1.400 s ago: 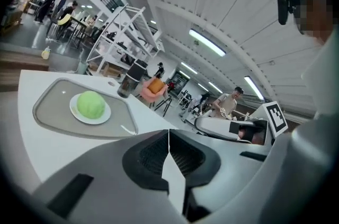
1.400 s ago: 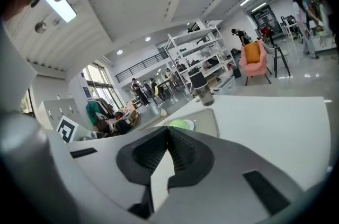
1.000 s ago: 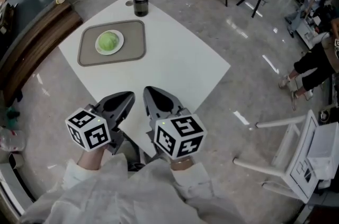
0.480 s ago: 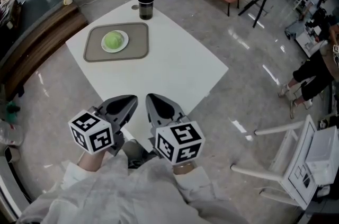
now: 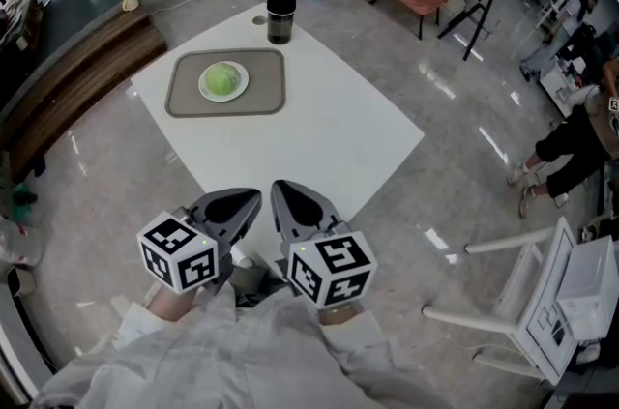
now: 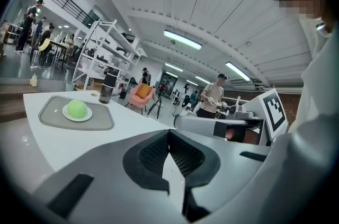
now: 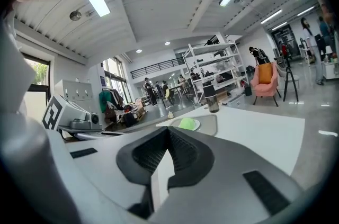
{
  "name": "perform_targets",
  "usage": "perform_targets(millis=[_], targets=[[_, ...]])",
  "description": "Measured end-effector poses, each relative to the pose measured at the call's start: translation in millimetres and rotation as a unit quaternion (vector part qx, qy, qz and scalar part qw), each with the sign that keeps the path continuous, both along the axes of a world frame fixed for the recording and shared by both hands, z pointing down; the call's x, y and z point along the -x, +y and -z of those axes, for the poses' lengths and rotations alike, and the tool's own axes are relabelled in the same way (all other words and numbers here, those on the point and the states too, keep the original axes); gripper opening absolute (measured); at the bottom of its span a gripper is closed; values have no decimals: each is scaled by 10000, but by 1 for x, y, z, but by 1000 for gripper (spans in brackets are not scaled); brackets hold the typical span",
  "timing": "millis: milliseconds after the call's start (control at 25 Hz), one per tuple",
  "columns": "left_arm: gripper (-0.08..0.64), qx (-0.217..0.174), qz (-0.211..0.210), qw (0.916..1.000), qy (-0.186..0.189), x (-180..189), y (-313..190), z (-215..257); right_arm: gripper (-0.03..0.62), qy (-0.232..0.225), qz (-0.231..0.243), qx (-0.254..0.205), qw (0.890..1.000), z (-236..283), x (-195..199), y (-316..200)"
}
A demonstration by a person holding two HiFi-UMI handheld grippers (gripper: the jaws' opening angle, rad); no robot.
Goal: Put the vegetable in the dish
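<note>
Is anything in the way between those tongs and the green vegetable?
Nothing visible: only bare table separates the left tongs and right tongs from the vegetable, already in its dish on the tray.

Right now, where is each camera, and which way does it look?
Head view: on the person's head, looking steeply down at the white table; left gripper, right gripper and sleeves show.
Left gripper view: on the left gripper, looking along its shut jaws across the table; the right gripper shows beside.
Right gripper view: on the right gripper, likewise; the left gripper shows beside.
All three share the green vegetable on its dish.
</note>
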State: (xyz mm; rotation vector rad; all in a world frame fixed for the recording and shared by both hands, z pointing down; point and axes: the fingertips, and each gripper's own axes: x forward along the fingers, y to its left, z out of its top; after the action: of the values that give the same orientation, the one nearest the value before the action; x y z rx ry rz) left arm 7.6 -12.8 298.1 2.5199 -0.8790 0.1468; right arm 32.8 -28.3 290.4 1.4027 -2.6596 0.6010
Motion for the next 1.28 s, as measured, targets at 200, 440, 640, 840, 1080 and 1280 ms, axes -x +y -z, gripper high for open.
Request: perform_targets(millis=[200,440,640,840,1080,1280], targets=[[8,37,-37,10000,46,8,-6,2,14,98,-30,-53,9999,4,9,-1],[8,-9,-250,9997,-70,5,-6,0,14,127,-159,-43,9998,4,9,-4],[8,-34,-276,9996,-73,4,-12,2,14,170,-209,-82,9996,6,7,-9],[8,-31,-279,9996,-80,7,-12,2,14,189,-224,-59,9996,2,8,-12],[8,24,-285,9995,-94,11,-15,-1,14,181,-231,29,9996,-6,9,-15],[8,67,-332,9994,-79,9,-16,-4,14,296,-210,11,9993,-8,12,-18]])
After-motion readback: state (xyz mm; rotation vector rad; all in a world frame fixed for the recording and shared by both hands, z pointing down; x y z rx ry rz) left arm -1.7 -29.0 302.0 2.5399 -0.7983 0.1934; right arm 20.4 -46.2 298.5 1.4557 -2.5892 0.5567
